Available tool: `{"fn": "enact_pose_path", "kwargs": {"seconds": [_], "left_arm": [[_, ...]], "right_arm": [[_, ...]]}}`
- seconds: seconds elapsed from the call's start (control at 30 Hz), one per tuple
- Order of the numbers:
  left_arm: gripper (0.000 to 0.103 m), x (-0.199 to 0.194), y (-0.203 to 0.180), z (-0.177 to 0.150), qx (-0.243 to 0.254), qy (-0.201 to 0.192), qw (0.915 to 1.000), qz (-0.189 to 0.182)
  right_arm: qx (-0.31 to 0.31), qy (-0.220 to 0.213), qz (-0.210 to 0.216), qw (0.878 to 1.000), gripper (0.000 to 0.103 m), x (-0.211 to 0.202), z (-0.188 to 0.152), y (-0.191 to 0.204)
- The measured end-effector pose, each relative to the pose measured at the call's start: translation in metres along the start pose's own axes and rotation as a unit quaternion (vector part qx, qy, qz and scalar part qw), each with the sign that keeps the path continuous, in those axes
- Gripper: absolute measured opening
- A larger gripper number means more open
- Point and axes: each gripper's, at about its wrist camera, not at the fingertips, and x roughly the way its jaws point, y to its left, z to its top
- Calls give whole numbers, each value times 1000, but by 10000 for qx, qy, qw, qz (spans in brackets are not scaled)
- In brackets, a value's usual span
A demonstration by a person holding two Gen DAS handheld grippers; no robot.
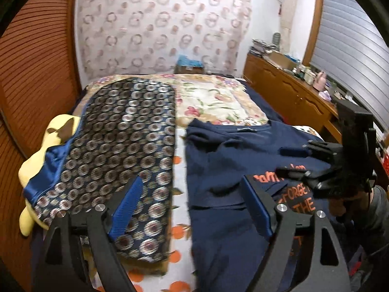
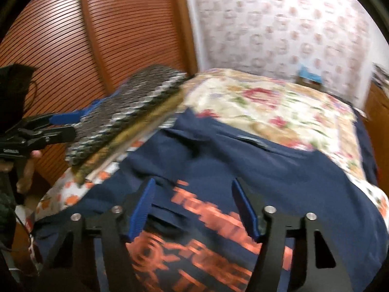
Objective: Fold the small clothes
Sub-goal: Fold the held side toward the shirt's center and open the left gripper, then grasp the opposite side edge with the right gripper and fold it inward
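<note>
My left gripper (image 1: 192, 204) is released, with its fingers wide apart above the bed and nothing between them. My right gripper (image 2: 193, 206) is also released and grasps nothing; it is over the orange print of the navy T-shirt (image 1: 231, 160). The shirt lies on the bed, beside a folded patterned cloth (image 1: 126, 146). Behind them is the floral quilt (image 1: 214, 99).

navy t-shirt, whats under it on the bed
Under the navy t-shirt lies a white sheet with orange prints, showing along its left edge; a floral quilt lies past its collar. What is under its middle is covered.
</note>
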Motion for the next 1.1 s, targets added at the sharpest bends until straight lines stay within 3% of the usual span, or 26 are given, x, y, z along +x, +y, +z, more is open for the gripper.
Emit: {"fn": "enact_pose_path", "kwargs": {"seconds": [0.17,0.33,0.4,0.43,0.47,0.5,0.53,0.57,0.67,0.77,0.87,0.97,1.0,1.03,1.07,1.1], "left_arm": [[103,-6,19,-9,-194,-76,9997,95],[103,-6,26,-14,-281,-72,9995,154],[103,-6,26,-15,-293,-59,9994,165],[103,-5,26,-16,-302,-57,9994,158],[103,-4,27,-17,-305,-54,9994,153],[103,-3,26,-17,-304,-48,9994,149],[103,-3,24,-18,-300,-46,9994,135],[103,-2,22,-18,-286,-46,9995,118],[103,-1,14,-18,-202,-66,9997,85],[103,0,5,-16,-109,-67,9999,33],[103,0,2,-15,-67,-84,9999,10],[103,-1,2,-14,-92,-117,9999,14],[103,-1,2,-14,-99,-123,9999,23],[103,-1,2,-14,-105,-124,9999,30],[103,-1,2,-15,-112,-118,9999,40],[103,-2,3,-16,-109,-103,9999,55]], "right_arm": [[-470,355,607,9964,56,50,7,37],[-902,837,466,9913,56,97,3,48],[-1062,859,274,9902,49,105,1,51],[-1094,873,198,9900,40,107,2,50],[-1089,868,100,9902,22,107,2,48],[-1046,852,70,9908,12,107,2,46],[-930,843,124,9920,4,105,4,41],[-804,785,144,9936,3,99,4,39],[-424,364,39,9984,1,69,9,24],[-55,-75,-338,9994,0,36,13,-2],[14,-140,-393,9991,0,15,3,-5],[-158,7,-244,9996,2,26,-2,16],[-236,54,-168,9996,4,32,2,15],[-343,110,-43,9993,13,35,7,15],[-442,159,100,9988,30,41,5,22],[-525,223,252,9981,39,48,3,27]]}}
